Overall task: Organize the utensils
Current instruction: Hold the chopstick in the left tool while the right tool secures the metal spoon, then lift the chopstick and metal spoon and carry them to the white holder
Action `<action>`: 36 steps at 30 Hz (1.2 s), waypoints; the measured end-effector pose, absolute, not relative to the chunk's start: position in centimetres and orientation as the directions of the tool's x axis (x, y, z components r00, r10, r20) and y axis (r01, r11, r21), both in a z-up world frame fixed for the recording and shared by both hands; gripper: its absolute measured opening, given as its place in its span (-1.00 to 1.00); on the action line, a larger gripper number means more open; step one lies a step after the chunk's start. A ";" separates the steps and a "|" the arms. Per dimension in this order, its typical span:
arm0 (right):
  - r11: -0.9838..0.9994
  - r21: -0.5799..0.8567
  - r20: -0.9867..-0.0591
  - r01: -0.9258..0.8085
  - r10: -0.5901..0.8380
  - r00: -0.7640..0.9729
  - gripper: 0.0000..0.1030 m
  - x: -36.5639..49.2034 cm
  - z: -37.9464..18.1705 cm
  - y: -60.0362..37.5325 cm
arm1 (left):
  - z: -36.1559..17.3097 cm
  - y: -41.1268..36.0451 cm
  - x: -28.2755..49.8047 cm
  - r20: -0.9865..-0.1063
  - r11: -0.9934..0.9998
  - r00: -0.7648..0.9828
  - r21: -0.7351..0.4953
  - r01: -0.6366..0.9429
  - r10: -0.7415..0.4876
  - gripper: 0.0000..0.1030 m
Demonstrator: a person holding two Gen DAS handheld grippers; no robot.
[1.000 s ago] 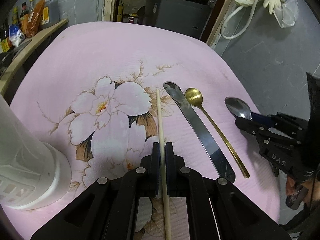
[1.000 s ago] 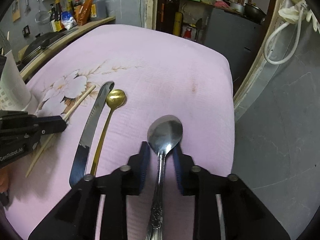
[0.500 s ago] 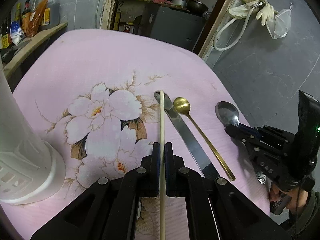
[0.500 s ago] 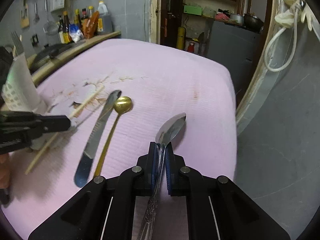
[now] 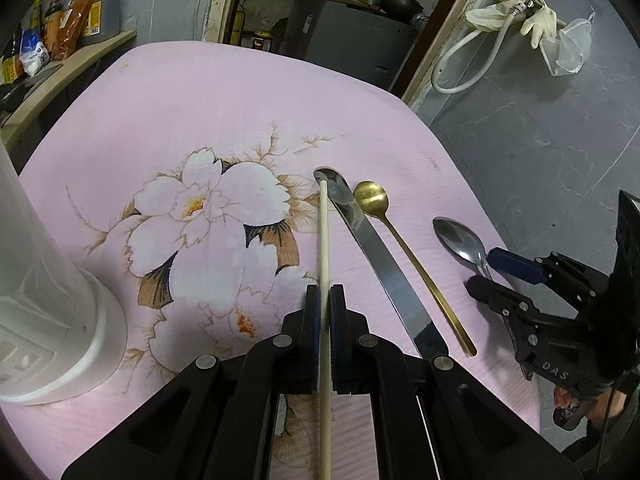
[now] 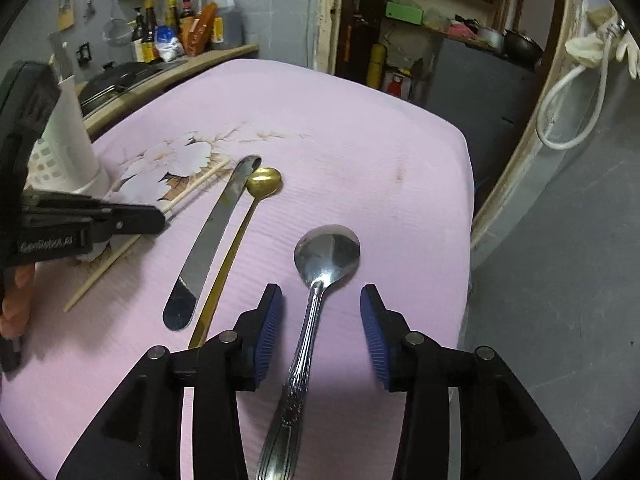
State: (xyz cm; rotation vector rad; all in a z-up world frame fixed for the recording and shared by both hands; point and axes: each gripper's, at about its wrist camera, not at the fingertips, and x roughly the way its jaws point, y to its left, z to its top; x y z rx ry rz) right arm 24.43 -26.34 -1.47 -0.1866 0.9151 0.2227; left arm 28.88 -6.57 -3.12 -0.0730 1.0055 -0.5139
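Nearest to us in the left wrist view, the left gripper (image 5: 325,300) has its fingers pressed together on a pale wooden chopstick (image 5: 323,240), which runs straight out between them over the pink flowered cloth of the desk (image 5: 224,92). In the right wrist view, the right gripper (image 6: 320,304) has its blue-padded fingers (image 6: 269,320) spread apart and opening; the silver spoon (image 6: 320,264) lies on the cloth in the gap between them, its patterned handle towards the camera and its bowl pointing away, and neither pad touches it.

A little further out, between the two grippers, we see a table knife (image 6: 212,240) and a slim gold spoon (image 6: 256,196) lying side by side on the cloth, just beside each other, the knife nearer the chopstick and the gold spoon nearer the silver one.

At the left of the desk stands a white utensil holder (image 5: 44,312), upright, near the printed flower.

Beyond the far edge of the desk we make out a counter with bottles (image 6: 188,28) along the grey wall, and a white hose (image 5: 472,60) hanging at the right.
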 end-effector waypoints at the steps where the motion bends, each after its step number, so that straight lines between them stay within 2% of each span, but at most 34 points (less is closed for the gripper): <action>1: 0.964 -0.054 -0.805 -0.260 0.112 0.583 -0.25 24.7 -1.6 -26.4 | -3.1 -6.7 28.9 -0.788 0.879 0.428 -0.288 0.381 -0.443 -0.95; 6: 0.976 -0.036 -0.830 -0.214 0.090 0.550 -0.24 26.5 -1.9 -26.7 | -3.2 -6.8 28.9 -0.790 0.877 0.421 -0.292 0.381 -0.446 -0.95; 10: 0.970 -0.111 -0.850 -0.218 0.021 0.527 -0.10 27.4 -1.8 -25.5 | -3.4 -6.9 29.1 -0.799 0.876 0.403 -0.296 0.381 -0.446 -0.95; 13: 0.967 -0.121 -0.857 -0.223 0.011 0.516 -0.09 27.8 -1.8 -25.5 | -3.4 -6.9 29.1 -0.804 0.877 0.402 -0.283 0.388 -0.438 -0.95; 15: 0.970 -0.103 -0.861 -0.222 0.025 0.508 -0.10 27.9 -1.8 -25.8 | -3.2 -7.0 29.0 -0.809 0.882 0.409 -0.263 0.391 -0.422 -0.95; 19: 0.968 -0.105 -0.861 -0.229 0.027 0.508 -0.31 27.8 -1.8 -25.9 | -3.0 -7.4 28.8 -0.816 0.895 0.439 -0.196 0.400 -0.375 -0.94; 24: 0.965 -0.120 -0.849 -0.232 0.022 0.527 -0.32 27.5 -1.7 -25.6 | -3.0 -7.4 28.7 -0.816 0.903 0.471 -0.137 0.407 -0.336 -0.94; 28: 0.968 -0.090 -0.832 -0.234 0.056 0.552 -0.32 26.9 -1.7 -26.1 | -3.3 -7.0 29.2 -0.818 0.896 0.459 -0.143 0.420 -0.346 -0.94; 36: 0.964 -0.045 -0.778 -0.261 0.130 0.614 -0.32 25.1 -1.3 -25.7 | -3.7 -6.1 30.0 -0.814 0.879 0.412 -0.233 0.417 -0.411 -0.95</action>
